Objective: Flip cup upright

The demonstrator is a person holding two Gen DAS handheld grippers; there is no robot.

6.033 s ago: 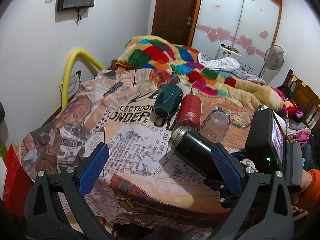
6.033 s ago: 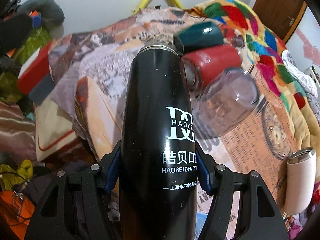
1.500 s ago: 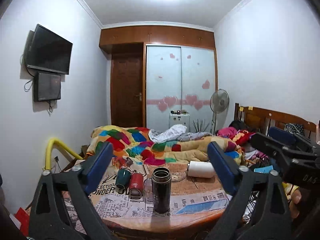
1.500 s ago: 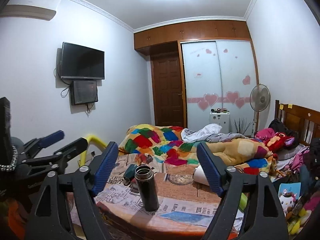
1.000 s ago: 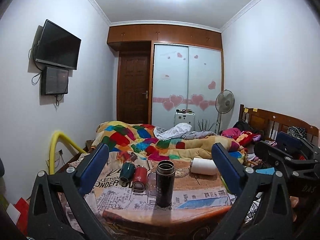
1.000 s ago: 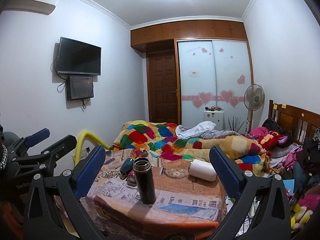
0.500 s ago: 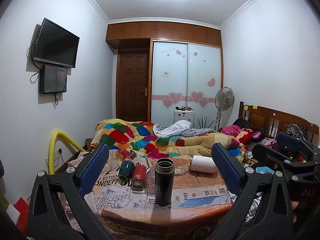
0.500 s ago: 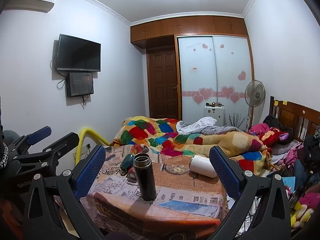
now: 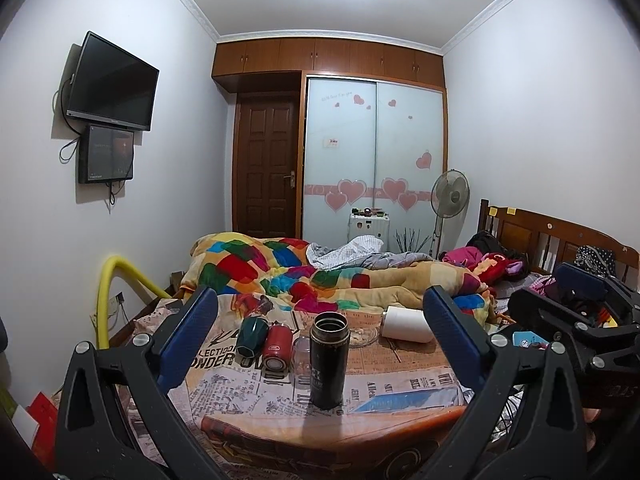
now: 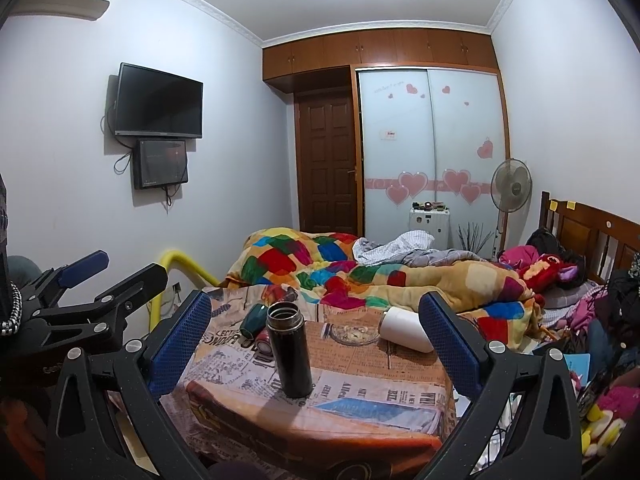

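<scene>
Black flask (image 9: 329,360) stands upright, mouth open, near the front of the newspaper-covered desk (image 9: 404,376), just before a lying red cup (image 9: 277,346). Left gripper (image 9: 320,340) and right gripper (image 10: 316,344) hang well apart from it, jaws spread wide and empty.

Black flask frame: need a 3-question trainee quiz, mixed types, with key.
1. True or false: the black flask stands upright with its mouth open.
2. Which lies on its side? A) white cup B) black flask C) glass ashtray
3. Fill in: both the left gripper and the right gripper are ____ and hold nothing.

Key: 1 true; 2 A; 3 open.
</scene>
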